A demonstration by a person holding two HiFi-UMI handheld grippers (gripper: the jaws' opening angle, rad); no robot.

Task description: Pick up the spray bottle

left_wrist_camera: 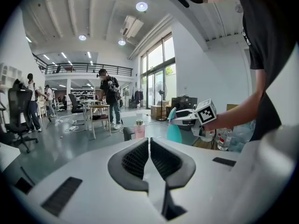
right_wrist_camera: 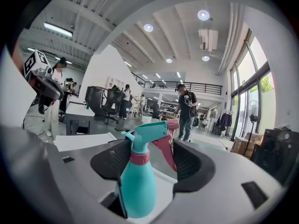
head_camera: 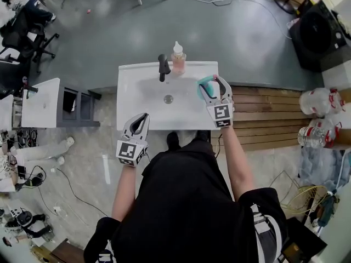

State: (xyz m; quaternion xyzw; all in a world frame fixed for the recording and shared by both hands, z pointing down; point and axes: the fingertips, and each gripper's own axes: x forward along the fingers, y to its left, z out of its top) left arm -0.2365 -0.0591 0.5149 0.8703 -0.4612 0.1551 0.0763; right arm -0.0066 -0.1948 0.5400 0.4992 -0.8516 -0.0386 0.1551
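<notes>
Right gripper (right_wrist_camera: 153, 146) grips the bottle (right_wrist_camera: 138, 181) at neck and trigger, jaws roughly half apart; from above, its jaws hide most of the bottle. Left gripper (left_wrist_camera: 149, 141), closed and empty, sits at the sink's (head_camera: 142, 89) near edge, bare basin ahead.

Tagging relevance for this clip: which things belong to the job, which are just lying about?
Job: teal plastic spray bottle with pink trigger, held in the right gripper.
Lying about: pink soap pump bottle, black faucet, white sink, clear water jugs.
</notes>
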